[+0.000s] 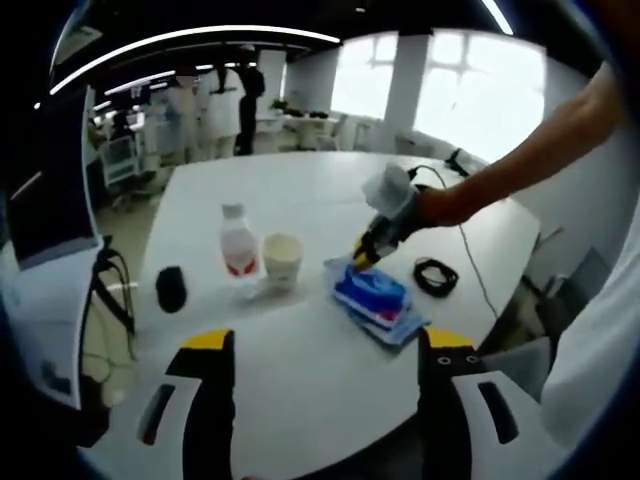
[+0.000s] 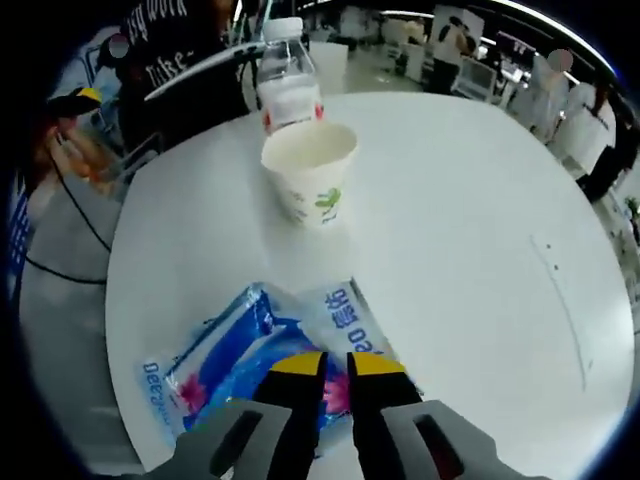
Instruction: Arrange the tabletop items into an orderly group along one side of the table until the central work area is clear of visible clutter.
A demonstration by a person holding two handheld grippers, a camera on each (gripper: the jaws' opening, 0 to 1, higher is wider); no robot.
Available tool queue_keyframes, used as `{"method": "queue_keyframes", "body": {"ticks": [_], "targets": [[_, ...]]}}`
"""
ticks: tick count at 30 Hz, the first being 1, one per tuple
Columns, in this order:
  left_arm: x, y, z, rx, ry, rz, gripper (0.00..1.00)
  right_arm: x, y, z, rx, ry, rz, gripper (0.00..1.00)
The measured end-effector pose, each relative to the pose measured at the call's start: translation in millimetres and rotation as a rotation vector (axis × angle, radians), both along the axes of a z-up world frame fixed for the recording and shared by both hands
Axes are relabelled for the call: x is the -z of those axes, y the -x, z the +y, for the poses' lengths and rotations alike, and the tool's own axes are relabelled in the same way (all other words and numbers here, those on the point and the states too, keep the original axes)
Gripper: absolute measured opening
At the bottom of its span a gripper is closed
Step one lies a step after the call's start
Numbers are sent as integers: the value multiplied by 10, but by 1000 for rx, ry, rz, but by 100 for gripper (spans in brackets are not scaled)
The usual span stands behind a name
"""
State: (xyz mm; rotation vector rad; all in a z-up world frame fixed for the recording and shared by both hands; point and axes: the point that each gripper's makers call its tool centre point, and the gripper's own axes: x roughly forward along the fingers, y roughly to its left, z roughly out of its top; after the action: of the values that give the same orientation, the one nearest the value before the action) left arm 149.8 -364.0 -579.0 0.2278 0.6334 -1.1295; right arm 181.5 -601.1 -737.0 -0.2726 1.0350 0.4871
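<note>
A blue wipes packet (image 1: 372,298) lies flat on the white round table (image 1: 300,380), toward its right side. The same packet (image 2: 225,355) sits just under my right gripper (image 2: 337,365), whose yellow-tipped jaws are almost together, pinching its near edge. From the left gripper view, my right gripper (image 1: 362,256) comes down onto the packet's far end, held by a person's outstretched arm. To the left of the packet stand a paper cup (image 1: 282,260) (image 2: 310,170) and a clear water bottle (image 1: 238,243) (image 2: 287,85). My left gripper (image 1: 330,345) hovers over the near table edge, jaws wide apart and empty.
A black mouse-like object (image 1: 171,288) lies at the table's left edge. A coiled black cable (image 1: 435,276) rests right of the packet, with a thin cord running back from it. People stand far behind near the windows. A chair with a bag stands on the left.
</note>
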Motion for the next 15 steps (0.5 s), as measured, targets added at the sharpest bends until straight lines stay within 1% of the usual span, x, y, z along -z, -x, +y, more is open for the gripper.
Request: {"method": "queue_keyframes", "body": {"ticks": [2, 3, 4, 7, 8, 9, 11, 12, 13, 15], "targets": [[16, -40, 1, 0, -1, 0, 75, 5, -19, -52, 33, -23, 1, 2], [26, -65, -2, -1, -1, 1, 76, -23, 47, -22, 63, -35, -2, 1], [29, -79, -10, 0, -1, -1, 76, -28, 70, -40, 70, -38, -4, 1], [37, -116, -33, -1, -1, -8, 76, -18, 115, -159, 105, -65, 6, 0], [40, -120, -32, 2, -8, -13, 76, -16, 150, -183, 127, -79, 6, 0], [46, -123, -24, 7, -19, -20, 76, -16, 261, -196, 167, -94, 9, 0], [62, -136, 2, 15, -25, -26, 76, -19, 350, -219, 200, -107, 14, 0], [63, -136, 11, 14, -24, -25, 77, -24, 407, -235, 240, -123, 14, 0], [68, -138, 24, 14, -23, -25, 77, -24, 421, -261, 276, -141, 17, 0], [91, -149, 27, 10, -31, -27, 77, -54, 511, -268, 379, -208, 21, 0]]}}
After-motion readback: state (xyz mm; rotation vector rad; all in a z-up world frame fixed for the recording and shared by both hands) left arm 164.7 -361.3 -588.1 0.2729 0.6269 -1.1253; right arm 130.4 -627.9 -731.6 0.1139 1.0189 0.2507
